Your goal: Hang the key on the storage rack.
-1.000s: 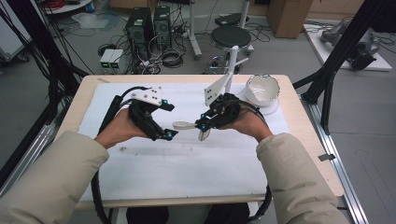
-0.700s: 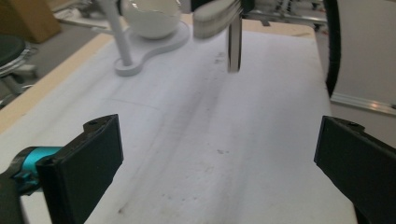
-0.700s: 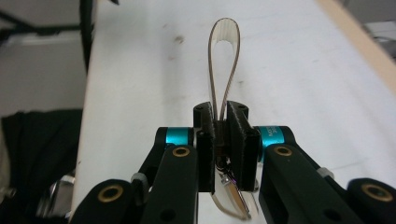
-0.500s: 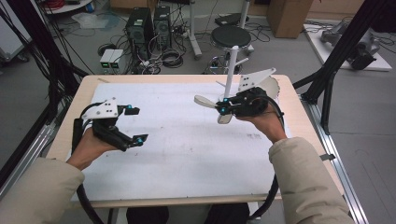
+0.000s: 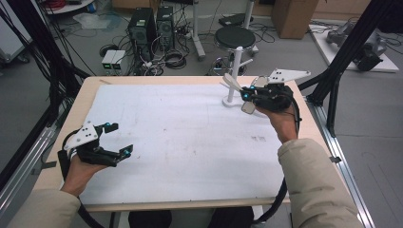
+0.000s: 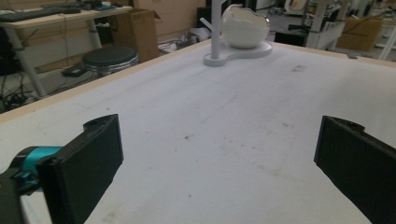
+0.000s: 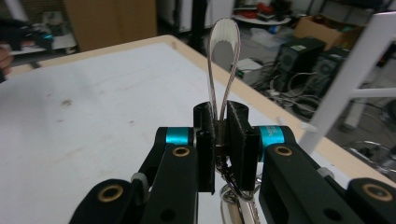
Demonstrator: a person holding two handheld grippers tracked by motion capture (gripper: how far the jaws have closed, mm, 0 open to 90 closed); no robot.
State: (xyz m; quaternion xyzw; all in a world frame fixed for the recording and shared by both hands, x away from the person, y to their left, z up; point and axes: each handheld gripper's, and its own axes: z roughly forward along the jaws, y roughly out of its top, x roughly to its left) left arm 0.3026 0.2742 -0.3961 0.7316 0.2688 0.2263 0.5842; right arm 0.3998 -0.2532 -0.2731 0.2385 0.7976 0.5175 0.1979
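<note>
Laboratory workspace: bench (image 5: 190, 199) framed by black struts (image 5: 349, 45), computer towers (image 5: 152, 23), floor cables (image 5: 176, 57), cardboard boxes (image 5: 290, 12).

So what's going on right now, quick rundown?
Left gripper open, low over the table, holding nothing. Right gripper shut on a spoon, beside the white stand. Nothing in the way.

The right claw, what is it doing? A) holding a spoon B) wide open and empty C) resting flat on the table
A: in the right gripper view the right claw is pinched shut on a spoon, whose bowl sticks up between its jaws.
</note>
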